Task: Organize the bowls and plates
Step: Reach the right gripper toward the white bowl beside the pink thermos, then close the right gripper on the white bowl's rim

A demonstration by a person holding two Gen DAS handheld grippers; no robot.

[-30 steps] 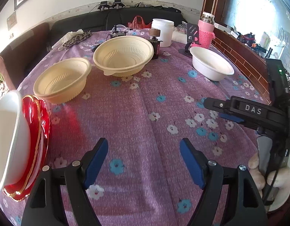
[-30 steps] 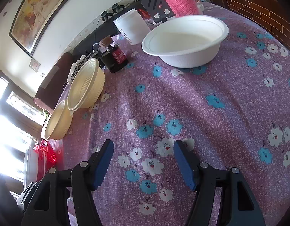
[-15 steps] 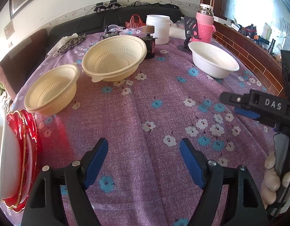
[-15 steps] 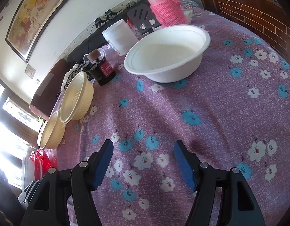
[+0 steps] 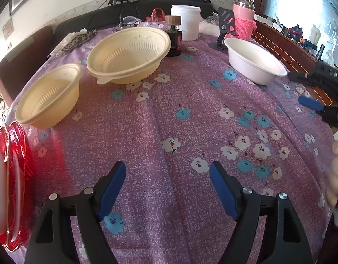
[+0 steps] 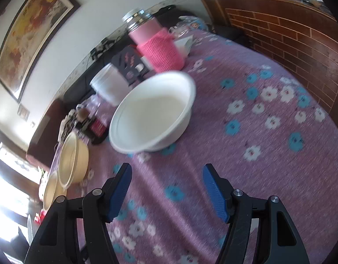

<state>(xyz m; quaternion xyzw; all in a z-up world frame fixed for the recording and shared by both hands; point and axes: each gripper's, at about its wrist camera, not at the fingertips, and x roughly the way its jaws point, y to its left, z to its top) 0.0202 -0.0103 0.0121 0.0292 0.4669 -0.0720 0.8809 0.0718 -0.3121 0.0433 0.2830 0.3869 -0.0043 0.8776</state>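
A large cream bowl (image 5: 129, 54) and a smaller cream bowl (image 5: 48, 94) stand on the purple flowered tablecloth (image 5: 180, 136). A white bowl (image 5: 254, 62) sits at the right. Red plates (image 5: 17, 176) with something white on them lie at the left edge. My left gripper (image 5: 168, 176) hovers open over bare cloth, nothing between its blue pads. In the right wrist view the white bowl (image 6: 151, 114) lies just ahead of my open, empty right gripper (image 6: 166, 178); both cream bowls (image 6: 73, 161) show at its left. The right gripper (image 5: 316, 92) also appears at the left wrist view's right edge, beside the white bowl.
At the table's far side stand a white tub (image 5: 186, 22), a dark bottle with a cork lid (image 5: 174, 37), a pink flask in a knitted sleeve (image 5: 243, 19) and a phone stand (image 5: 226, 28). A brick ledge (image 6: 300, 44) borders the right side. A person's hand (image 5: 336, 176) holds the right gripper.
My right gripper has moved toward the white bowl, which now looms larger just ahead of it, and the view has rolled. The left gripper drifted forward over the cloth; the red plates slid further out of frame.
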